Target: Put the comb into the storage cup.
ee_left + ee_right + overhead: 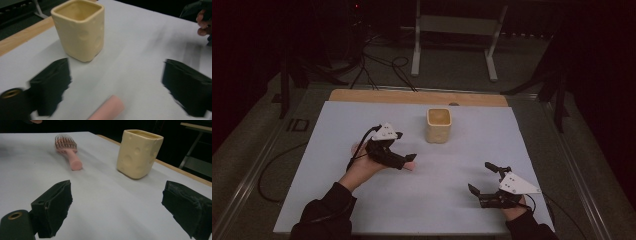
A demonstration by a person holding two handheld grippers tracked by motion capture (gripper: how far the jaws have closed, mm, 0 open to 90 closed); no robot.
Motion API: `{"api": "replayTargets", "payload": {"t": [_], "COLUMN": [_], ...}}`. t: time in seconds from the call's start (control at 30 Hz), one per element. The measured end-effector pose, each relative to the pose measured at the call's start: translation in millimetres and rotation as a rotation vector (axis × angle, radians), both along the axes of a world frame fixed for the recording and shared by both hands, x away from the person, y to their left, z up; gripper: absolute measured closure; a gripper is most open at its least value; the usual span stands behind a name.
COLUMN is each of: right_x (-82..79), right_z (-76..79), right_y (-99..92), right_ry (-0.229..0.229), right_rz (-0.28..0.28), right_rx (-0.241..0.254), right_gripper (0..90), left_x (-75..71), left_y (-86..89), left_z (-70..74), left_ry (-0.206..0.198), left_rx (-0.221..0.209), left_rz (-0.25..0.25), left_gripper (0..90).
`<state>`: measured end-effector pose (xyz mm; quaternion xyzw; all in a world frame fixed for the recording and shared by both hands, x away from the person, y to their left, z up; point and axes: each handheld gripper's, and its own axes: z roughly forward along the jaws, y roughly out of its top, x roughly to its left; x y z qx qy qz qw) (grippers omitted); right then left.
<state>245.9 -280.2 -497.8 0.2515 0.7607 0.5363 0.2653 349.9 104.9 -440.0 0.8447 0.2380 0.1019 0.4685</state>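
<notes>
A pink hairbrush lies flat on the white table cover, bristles up. My left gripper hovers over it with its jaws apart; the brush's handle end pokes out low between the jaws, and neither pad touches it. In the high view only the pink handle tip shows; the hand and gripper hide the rest. A cream square cup with dimpled sides stands upright just beyond. My right gripper rests near the front right, open, nothing between its jaws.
The white cover lies on a wooden tabletop whose bare strip shows along the far edge. Cables and a white metal stand are on the floor behind. In the left gripper view the person's other hand shows at the top right.
</notes>
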Motion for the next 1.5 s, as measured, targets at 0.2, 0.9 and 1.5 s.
{"api": "replayTargets", "payload": {"t": [0.2, 0.9, 1.5], "right_x": [0.3, 0.7, 0.8], "right_z": [0.1, -0.3, 0.0], "right_y": [0.2, 0.6, 0.3], "right_ry": [-0.004, -0.002, 0.0], "right_rz": [0.004, 0.009, 0.012], "right_rx": [0.0, 0.004, 0.005], "right_gripper": [8.8, 8.8, 8.8], "left_x": [7.5, 21.4, 26.2], "left_y": [-5.7, -29.6, -39.7], "left_z": [-14.8, -52.9, -59.6], "left_ry": [0.033, 0.158, 0.254], "left_rx": [0.039, 0.205, 0.269], "left_rz": [0.034, 0.155, 0.192], "left_gripper": [26.0, 73.4, 90.0]}}
